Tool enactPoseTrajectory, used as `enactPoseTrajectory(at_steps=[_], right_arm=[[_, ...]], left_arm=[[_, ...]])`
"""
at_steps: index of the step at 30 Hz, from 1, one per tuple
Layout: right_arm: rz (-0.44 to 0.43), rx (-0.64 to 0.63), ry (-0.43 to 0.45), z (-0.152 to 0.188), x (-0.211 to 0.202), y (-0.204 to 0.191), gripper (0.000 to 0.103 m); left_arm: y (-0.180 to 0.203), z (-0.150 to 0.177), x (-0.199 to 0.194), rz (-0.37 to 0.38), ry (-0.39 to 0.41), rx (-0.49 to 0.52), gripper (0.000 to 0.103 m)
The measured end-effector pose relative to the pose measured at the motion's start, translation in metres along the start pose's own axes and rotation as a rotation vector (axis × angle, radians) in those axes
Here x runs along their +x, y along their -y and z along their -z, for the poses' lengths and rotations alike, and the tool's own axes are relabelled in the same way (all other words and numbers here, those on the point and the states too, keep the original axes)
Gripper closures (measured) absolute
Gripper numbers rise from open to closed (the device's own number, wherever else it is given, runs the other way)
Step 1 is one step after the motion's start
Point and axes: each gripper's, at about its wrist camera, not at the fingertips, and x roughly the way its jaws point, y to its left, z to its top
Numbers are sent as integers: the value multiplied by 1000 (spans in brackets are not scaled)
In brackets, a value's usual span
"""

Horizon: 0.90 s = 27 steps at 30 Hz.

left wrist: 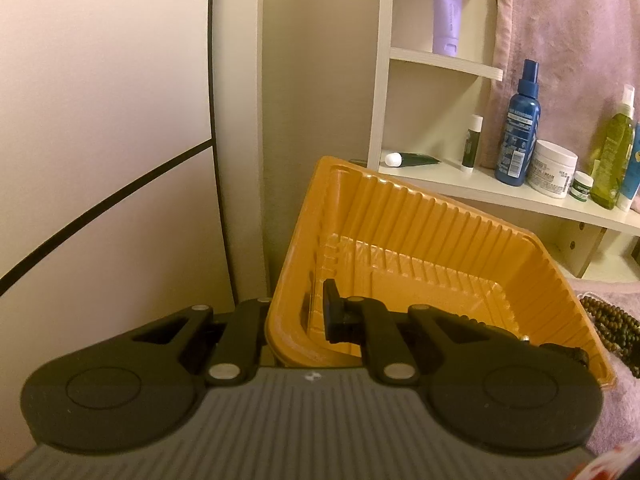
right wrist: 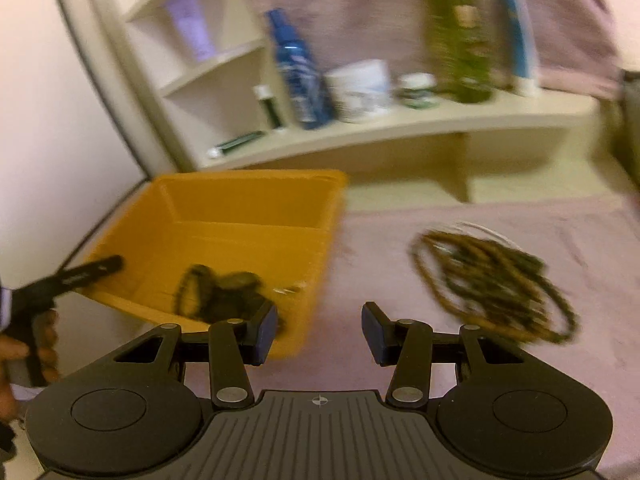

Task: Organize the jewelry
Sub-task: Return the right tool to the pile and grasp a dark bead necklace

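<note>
Left gripper [left wrist: 298, 312] is clamped on the near-left wall of the orange tray [left wrist: 420, 220]: one finger inside, the other outside, wall pinched between. Tray sits tilted in the left wrist view, with its ribbed inside facing the camera.

Right gripper [right wrist: 319, 330] has its fingers spread apart and holds nothing, hovering over the pink cloth [right wrist: 380, 248] just right of the tray [right wrist: 240, 216]. The frame is motion-blurred.

Jewelry, two lots:
- dark beaded pieces [right wrist: 224, 292] lie inside the tray at its near end, just ahead of the right gripper's left finger;
- a bigger tangle of brown bead necklaces [right wrist: 492, 280] lies on the cloth, right of the tray and apart from it. Its edge [left wrist: 612, 324] shows beside the tray in the left view.

Behind: white shelf [right wrist: 360, 136] with a blue spray bottle [left wrist: 518, 124], white jar [left wrist: 554, 168] and green bottle [right wrist: 458, 32].
</note>
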Motion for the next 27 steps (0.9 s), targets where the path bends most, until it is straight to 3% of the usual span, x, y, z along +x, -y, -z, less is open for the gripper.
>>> enactPoseTrajectory(at_steps=[8,15,22,27], right_arm=[[139,40,14,2,-15,52,56],[192,-31,13,-10,-8,74,56],[211,-64,-13,-19,7,96,73],[202,-64,-36,-23,16,106,79]], left_arm=[[1,-1,1,-2,3,8,92],[1,-1,0,-2,1,10,92],[1,-1,0,-3,-1,18,92],[1,0,-1,-6,2,23,92]])
